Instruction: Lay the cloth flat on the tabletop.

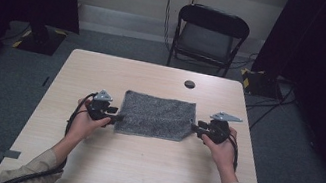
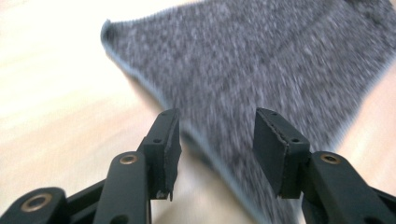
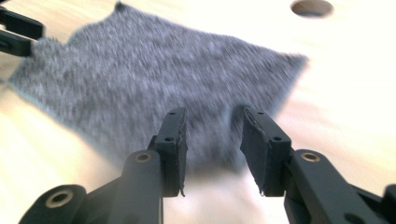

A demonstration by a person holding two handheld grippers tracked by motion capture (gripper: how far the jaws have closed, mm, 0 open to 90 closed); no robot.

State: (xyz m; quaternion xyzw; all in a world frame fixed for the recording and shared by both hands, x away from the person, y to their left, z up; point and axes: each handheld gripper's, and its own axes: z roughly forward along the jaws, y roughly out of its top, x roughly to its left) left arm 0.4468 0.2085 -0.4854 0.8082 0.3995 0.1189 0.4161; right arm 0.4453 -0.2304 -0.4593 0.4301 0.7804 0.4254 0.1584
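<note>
A grey fuzzy cloth (image 1: 157, 116) lies flat on the light wooden table (image 1: 137, 168). My left gripper (image 1: 118, 118) is at the cloth's left edge and my right gripper (image 1: 197, 126) at its right edge, each held in a hand. In the left gripper view the cloth (image 2: 261, 60) has its near edge running between the parted jaws of the left gripper (image 2: 217, 140), and the pads stand clear of it. In the right gripper view the right gripper (image 3: 212, 144) also has its jaws apart over a corner of the cloth (image 3: 154, 70). The left gripper's fingertips (image 3: 16, 30) show at the cloth's far corner.
A round cable hole (image 1: 189, 84) sits in the table behind the cloth, also seen as the hole (image 3: 311, 7). A black folding chair (image 1: 210, 34) stands beyond the far edge. Dark curtains hang at both sides.
</note>
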